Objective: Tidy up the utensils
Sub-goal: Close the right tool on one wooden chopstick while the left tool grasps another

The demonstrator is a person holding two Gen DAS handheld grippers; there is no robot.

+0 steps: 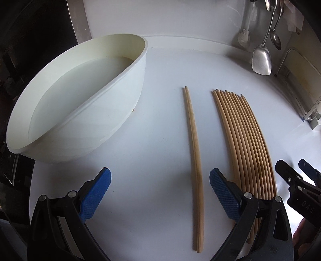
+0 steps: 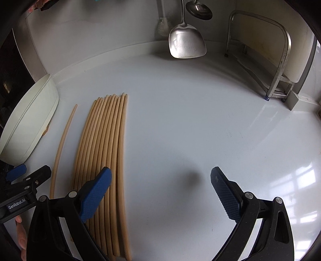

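Note:
A pair of wooden chopsticks [image 1: 194, 160] lies side by side on the white counter [image 1: 160, 80], apart from a row of several chopsticks [image 1: 248, 148] to its right. My left gripper [image 1: 160, 186] is open above the counter, its right fingertip beside the pair's lower part. In the right wrist view the row of chopsticks [image 2: 104, 160] lies left of centre and the separate pair [image 2: 62, 144] further left. My right gripper [image 2: 160, 186] is open with nothing between its fingers; its left finger [image 2: 96, 192] hovers over the row.
A white oval basin [image 1: 80, 104] stands at the left. A steel spatula [image 2: 186, 42] and ladle [image 2: 199, 9] hang at the back wall. A metal rack [image 2: 280, 66] with a cutting board stands at the right. A hand [image 2: 21, 239] shows at the lower left.

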